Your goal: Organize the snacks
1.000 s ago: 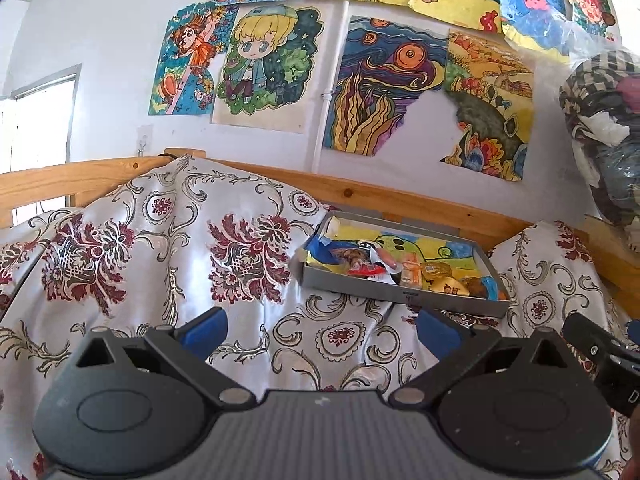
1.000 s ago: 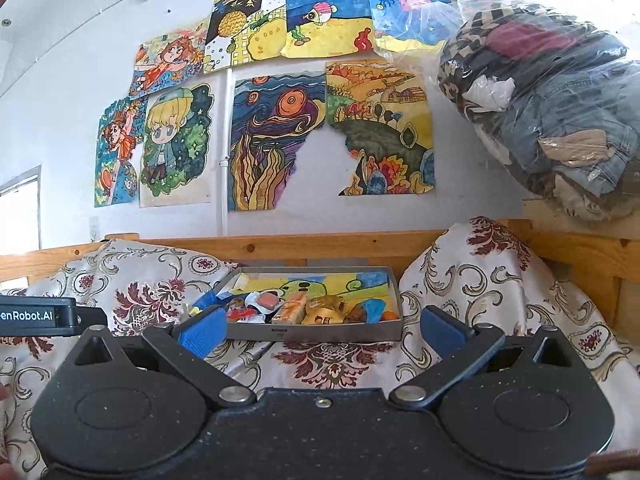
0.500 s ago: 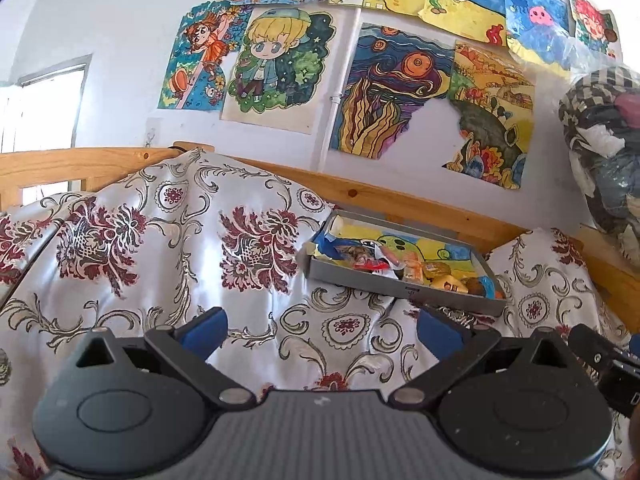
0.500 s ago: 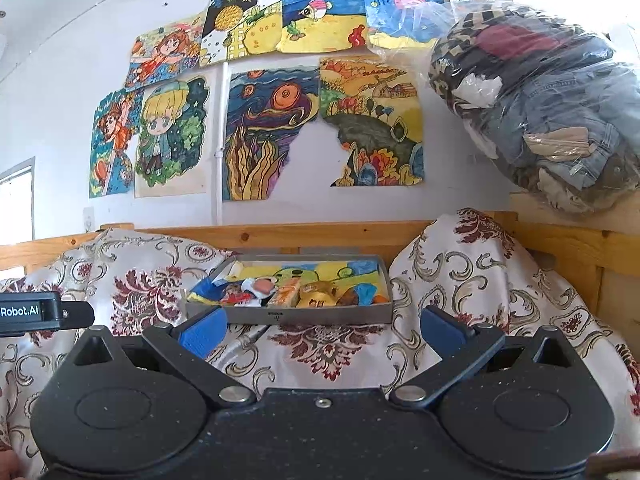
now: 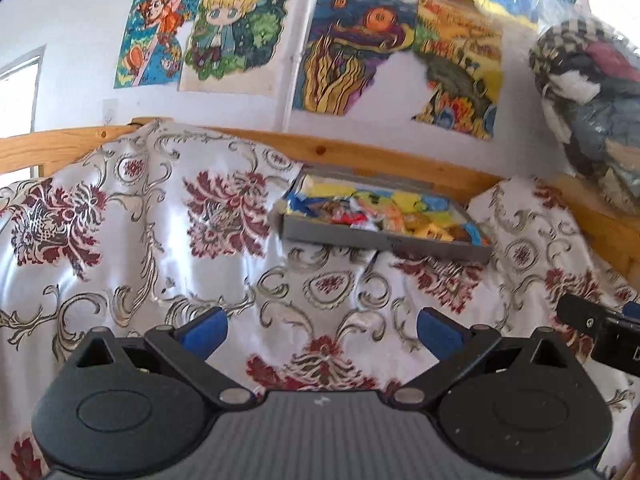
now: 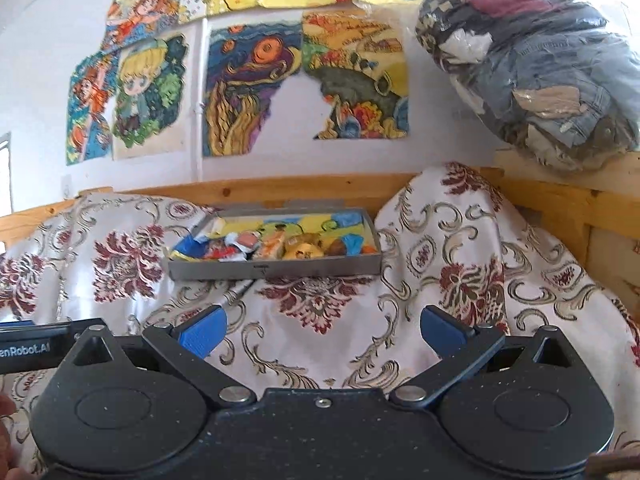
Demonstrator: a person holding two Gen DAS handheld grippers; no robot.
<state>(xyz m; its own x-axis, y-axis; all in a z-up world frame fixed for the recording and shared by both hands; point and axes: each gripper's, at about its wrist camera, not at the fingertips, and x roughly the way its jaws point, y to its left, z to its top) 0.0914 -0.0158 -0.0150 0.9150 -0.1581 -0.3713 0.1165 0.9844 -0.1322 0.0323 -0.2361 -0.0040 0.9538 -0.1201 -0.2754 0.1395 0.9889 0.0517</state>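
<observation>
While both tools hang over the bed, the left tongs (image 5: 318,330) stand wide, blue pads far apart, gripping nothing, with only the floral bedspread (image 5: 132,232) beneath them. Far ahead and a touch to the right sits one grey tray (image 5: 380,239), resting on the bedspread right against the wooden bed rail (image 5: 360,156). It is heaped with wrapped snacks (image 5: 384,216) in blue, red, orange and yellow; the wrappers overlap, so an exact count is beyond me, and nothing printed on them reads at this range. At the near right edge of this view, a black piece of the other tool (image 5: 600,328) pokes in.

Over to the right wrist view: the right tongs (image 6: 320,334) are wide too, holding nothing. The same tray (image 6: 276,270) lies dead ahead, far from the pads, between two humps of bedspread (image 6: 460,248), snacks (image 6: 272,244) piled inside over a bright cartoon lining. On the near left, the other tool's body (image 6: 32,346) shows white lettering, cut off, reading "enRobot.AI". A sliver of a hand (image 6: 6,408) sits at the left edge.

On the far wall (image 6: 40,32), four big paintings (image 6: 248,88) hang in the lower row, with more cropped above. Far right, one clear plastic bag of clothes (image 6: 532,60) rests on the wooden frame.
</observation>
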